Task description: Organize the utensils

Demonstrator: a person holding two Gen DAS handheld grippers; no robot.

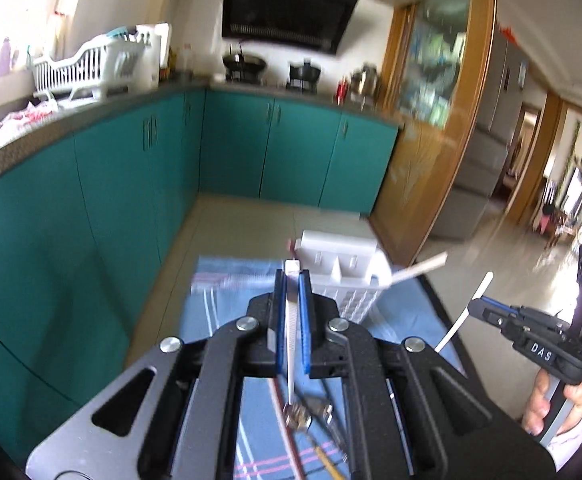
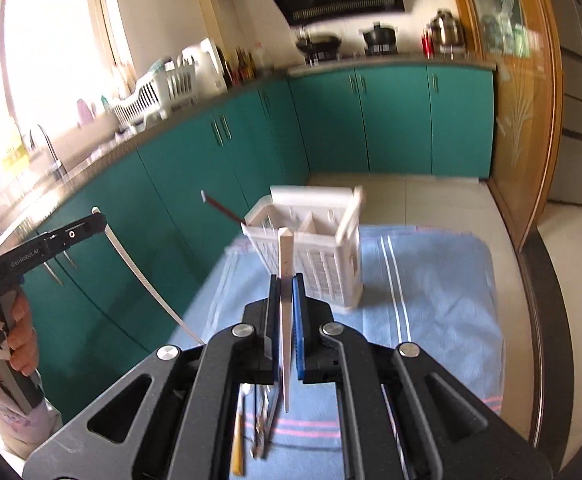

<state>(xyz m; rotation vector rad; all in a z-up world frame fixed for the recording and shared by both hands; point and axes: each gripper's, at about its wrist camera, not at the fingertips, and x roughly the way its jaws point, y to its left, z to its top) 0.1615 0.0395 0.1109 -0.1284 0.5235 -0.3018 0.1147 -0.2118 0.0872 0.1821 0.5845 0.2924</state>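
Left tongs: the left tongs [image 1: 292, 280], low centre of the left view, were pinching a flat white chopstick [image 1: 291, 328] between blue ribbed pads; seen again at the left edge of the right view [image 2: 98, 220].
Left chopstick: a long, slim, straight-edged white stick, running from beyond the pads back under the black body; in the right view it slanted down to the right [image 2: 139, 276].
Right tongs: the right tongs [image 2: 287, 280], low centre of the right view, were pressed onto a second white chopstick [image 2: 285, 280], pale, flat-faced and squared at its tip; in the left view they sat at the right edge [image 1: 476, 305].
Utensil holder: a white plastic caddy [image 2: 323, 264] with slotted lattice walls and inner dividers stood mid-frame on the cloth, just beyond both sets of tongs; a dark red stick [image 2: 221, 208] leaned out of its left side and a white one out of its right.
Cloth: a blue woven towel [image 2: 431, 280] with white and pink stripes covered the tabletop.
Loose utensils: metal cutlery and a yellow-handled piece [image 2: 238, 440] lay on the cloth at the bottom of the frame, under the tongs.
Hands: bare hands gripped both handles [image 2: 15, 344] [image 1: 551, 404].
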